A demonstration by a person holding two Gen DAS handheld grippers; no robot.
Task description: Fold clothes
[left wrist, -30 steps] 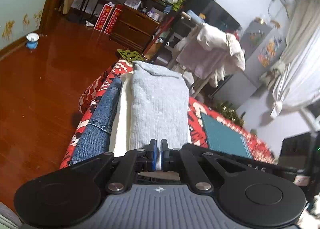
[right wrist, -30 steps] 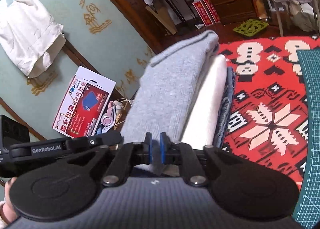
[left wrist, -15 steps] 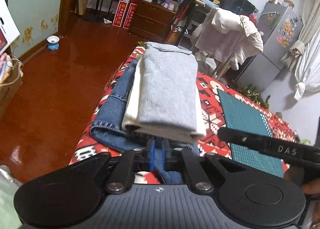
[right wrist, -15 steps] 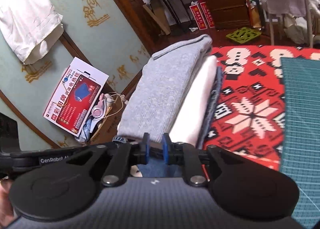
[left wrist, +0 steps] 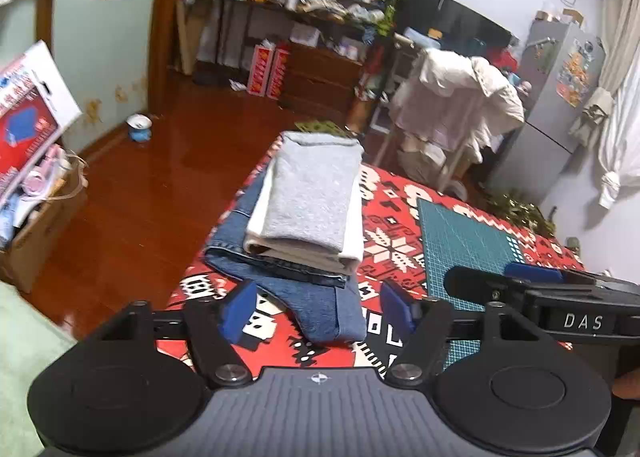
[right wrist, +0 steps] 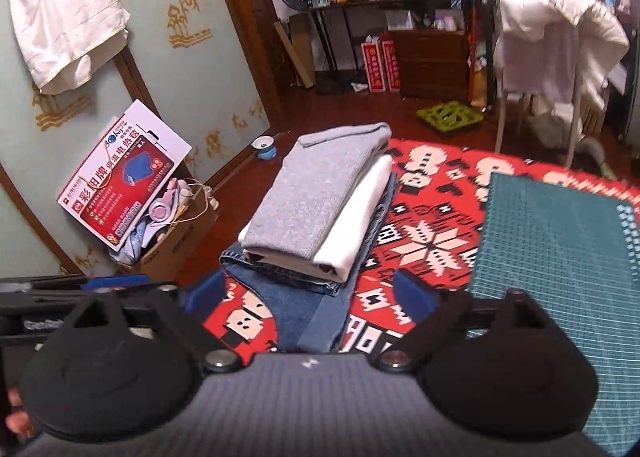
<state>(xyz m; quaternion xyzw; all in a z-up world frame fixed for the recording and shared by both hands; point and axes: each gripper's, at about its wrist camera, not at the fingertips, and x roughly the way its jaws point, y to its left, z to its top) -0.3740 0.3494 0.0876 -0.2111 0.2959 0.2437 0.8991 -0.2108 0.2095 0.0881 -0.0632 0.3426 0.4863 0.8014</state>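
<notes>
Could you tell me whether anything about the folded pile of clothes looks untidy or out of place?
Mostly neat: the grey sweater lies squarely on the white garment. The jeans underneath are the oddity: one end sticks out past the pile onto the red patterned cloth.

Sweater (left wrist: 310,193) atop shirt (right wrist: 354,225), atop jeans (left wrist: 320,297); cutting mat (left wrist: 464,241) right of stack.

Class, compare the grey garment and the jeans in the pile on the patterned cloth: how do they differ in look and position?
The grey garment lies on top of the pile; the jeans are at the bottom, under a white garment. The grey garment is pale knit; the jeans are dark blue denim. The jeans stick out past the pile; the grey garment stays within it. Both are folded.
</notes>
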